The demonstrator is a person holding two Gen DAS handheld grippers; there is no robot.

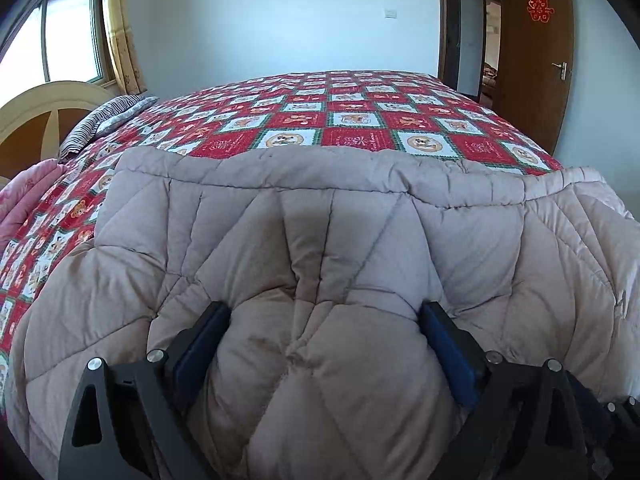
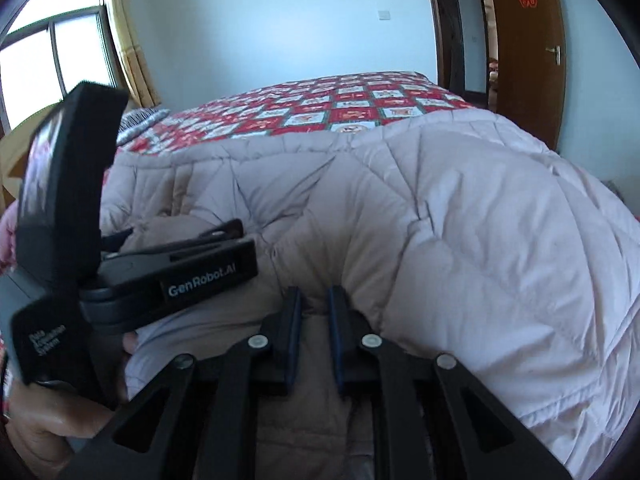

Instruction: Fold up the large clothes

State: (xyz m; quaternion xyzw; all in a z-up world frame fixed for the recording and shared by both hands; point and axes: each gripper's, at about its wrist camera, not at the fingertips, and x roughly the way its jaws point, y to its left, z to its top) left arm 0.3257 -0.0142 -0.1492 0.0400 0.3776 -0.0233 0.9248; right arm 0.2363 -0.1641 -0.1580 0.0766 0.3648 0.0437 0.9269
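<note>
A big beige quilted garment (image 1: 360,216) lies heaped over the near part of the bed. In the left wrist view my left gripper (image 1: 324,312) has its blue pads (image 1: 208,344) wide apart, pressed into a thick puffy fold that bulges between them. In the right wrist view my right gripper (image 2: 314,296) is nearly shut, pinching a thin fold of the same garment (image 2: 460,220) between its pads. The left gripper (image 2: 236,236) shows there from the side, just to the left, clamped on the bunched cloth, with a hand (image 2: 48,420) holding it.
The bed carries a red and white patchwork bedspread (image 1: 352,116). A striped pillow (image 1: 100,120) and a pink cloth (image 1: 24,200) lie at the left by the headboard (image 1: 36,116). A window stands at the far left, and an open brown door (image 1: 536,52) at the right.
</note>
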